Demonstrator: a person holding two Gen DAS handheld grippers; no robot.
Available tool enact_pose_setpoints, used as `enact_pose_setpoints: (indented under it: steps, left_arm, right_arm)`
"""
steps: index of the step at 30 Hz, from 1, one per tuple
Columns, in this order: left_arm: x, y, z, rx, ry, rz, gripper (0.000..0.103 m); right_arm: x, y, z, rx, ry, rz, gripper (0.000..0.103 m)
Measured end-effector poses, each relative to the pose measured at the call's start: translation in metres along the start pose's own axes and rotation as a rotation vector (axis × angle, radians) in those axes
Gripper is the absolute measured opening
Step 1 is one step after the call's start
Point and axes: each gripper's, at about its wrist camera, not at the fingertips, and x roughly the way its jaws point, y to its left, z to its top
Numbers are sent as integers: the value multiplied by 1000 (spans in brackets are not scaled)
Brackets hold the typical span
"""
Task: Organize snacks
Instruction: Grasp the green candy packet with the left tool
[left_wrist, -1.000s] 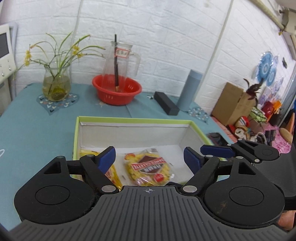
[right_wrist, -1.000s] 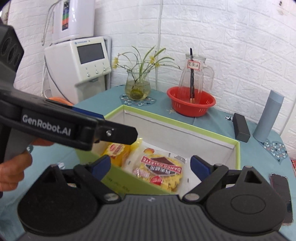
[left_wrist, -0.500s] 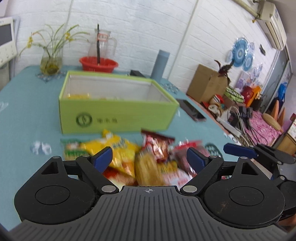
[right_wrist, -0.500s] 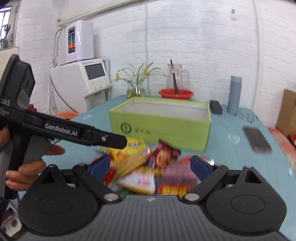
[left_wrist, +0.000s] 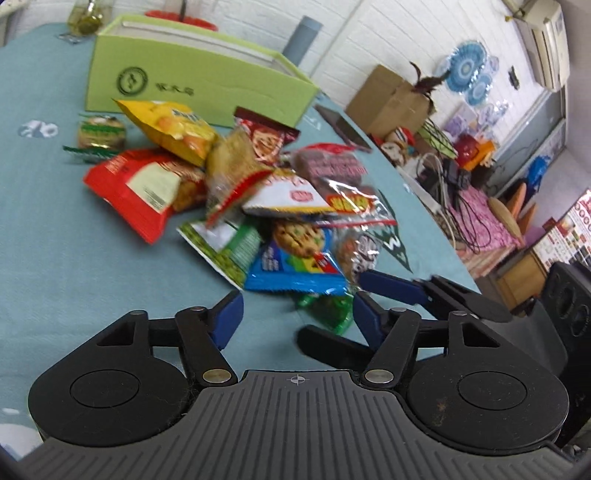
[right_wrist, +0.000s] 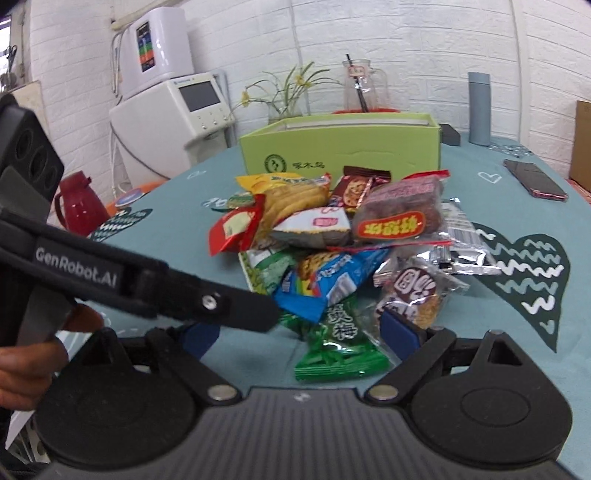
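Note:
A pile of snack packets (left_wrist: 258, 184) lies on the teal tablecloth in front of the green box (left_wrist: 199, 81). My left gripper (left_wrist: 297, 317) hovers low at the pile's near edge, just short of a blue cookie packet (left_wrist: 295, 266). Its jaws are closing and its pads touch nothing. A green packet (right_wrist: 340, 347) lies between the fingers of my right gripper (right_wrist: 300, 334), which is open, pads apart from it. The same green packet (left_wrist: 327, 310) shows near the left gripper's right finger. A finger of the left gripper (right_wrist: 240, 306) crosses the right wrist view.
The green box (right_wrist: 340, 151) stands open-topped behind the pile. A phone (right_wrist: 535, 181) lies at the right, a grey bottle (right_wrist: 479, 107) and a jug stand at the back. A red kettle (right_wrist: 77, 205) sits beyond the left table edge. A hand (right_wrist: 22, 369) holds the left gripper.
Both grippers have drawn back from over the box and sunk to the snack pile in front of it. The left jaws have narrowed; the right jaws kept their width.

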Motion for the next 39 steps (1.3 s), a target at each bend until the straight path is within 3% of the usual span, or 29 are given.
enact_pose_setpoints:
  steps: [2,6,12,13,15,19,21,22,24,25,32,35,39]
  left_arm:
    - [7,-4,-1,9,15,-1,39]
    - [16,-5,-8,11,62,-16,14]
    - [-3,2,-24,18,65,-10,10]
    - [-8,2,-24,22,56,9,12]
    - [-16,3,-23,29,25,45,27]
    - [-19,9,-17,14,-3,29,32]
    - [-11,9,-14,16,17,23,29]
    - [-5,9,-15,22,34,24,27]
    - [0,8,-15,33,39,5,5]
    - [-1,7,-16,40,41,7,5]
    - [-40,4,-11,85,-21,80,3]
    - [-52,3,11,101,-89,110,3]
    - [-51,0,69,131,-167,107,3]
  right_arm:
    - [6,5,-1,-13,21,10,93]
    - [9,24,-11,-41,57,66,93]
    - [9,46,-16,-91,53,102,93]
    - [10,47,-15,-92,53,104,92]
    - [7,44,-13,-87,40,80,92]
    - [6,35,-10,-56,35,34,93]
    - [9,36,-11,-53,45,42,88]
    - [11,38,-12,-65,43,39,81]
    - [12,45,-12,-118,49,21,71]
    - [11,47,-11,-125,53,32,63]
    - [9,57,13,-103,26,180,63]
    - [14,61,42,-151,-32,194,65]
    - [27,50,92,-224,-119,152,65]
